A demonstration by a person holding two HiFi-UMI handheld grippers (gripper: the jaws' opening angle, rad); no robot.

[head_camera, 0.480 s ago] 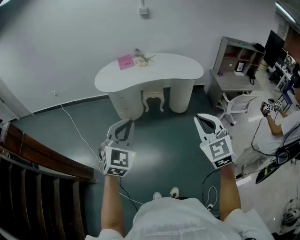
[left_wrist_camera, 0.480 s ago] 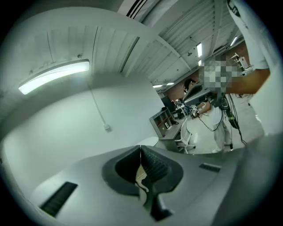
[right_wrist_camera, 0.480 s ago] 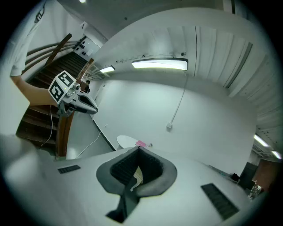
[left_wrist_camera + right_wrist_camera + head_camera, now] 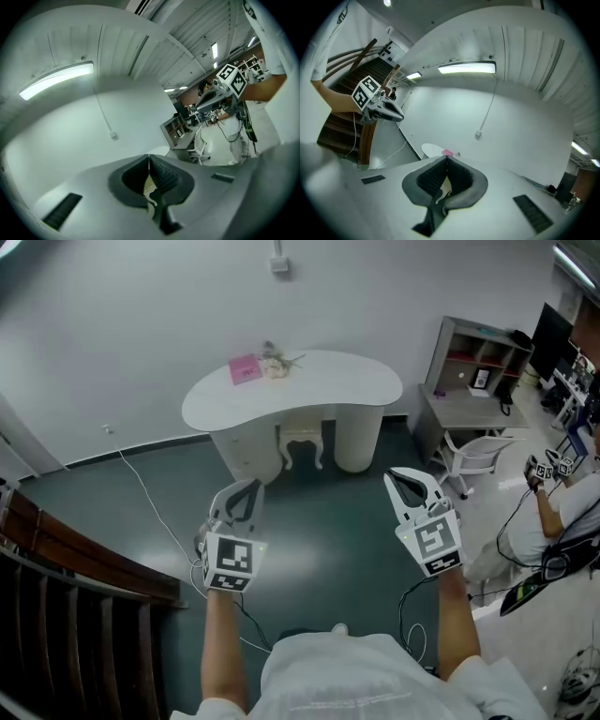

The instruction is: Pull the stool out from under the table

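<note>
A small white stool point(image 4: 302, 442) with curved legs stands tucked under a white kidney-shaped table point(image 4: 356, 381) against the far wall. My left gripper point(image 4: 246, 491) and right gripper point(image 4: 403, 476) hang side by side over the dark green floor, well short of the table. Both are shut with nothing between the jaws. In the left gripper view the left gripper point(image 4: 149, 157) has its jaws closed together, and the right gripper point(image 4: 202, 104) shows off to the side. The right gripper point(image 4: 446, 158) in its own view is likewise closed, with the table point(image 4: 433, 151) far behind its tips.
A pink book point(image 4: 246, 367) and a small flower piece point(image 4: 275, 362) lie on the table. A grey desk with shelves point(image 4: 464, 399) and a white chair point(image 4: 478, 451) stand at right, beside a seated person point(image 4: 553, 512). A wooden railing point(image 4: 75, 559) runs at left; a white cable point(image 4: 150, 498) crosses the floor.
The view has shifted a little; the table and stool sit slightly further left and higher. Both grippers hold about the same pose, still shut.
</note>
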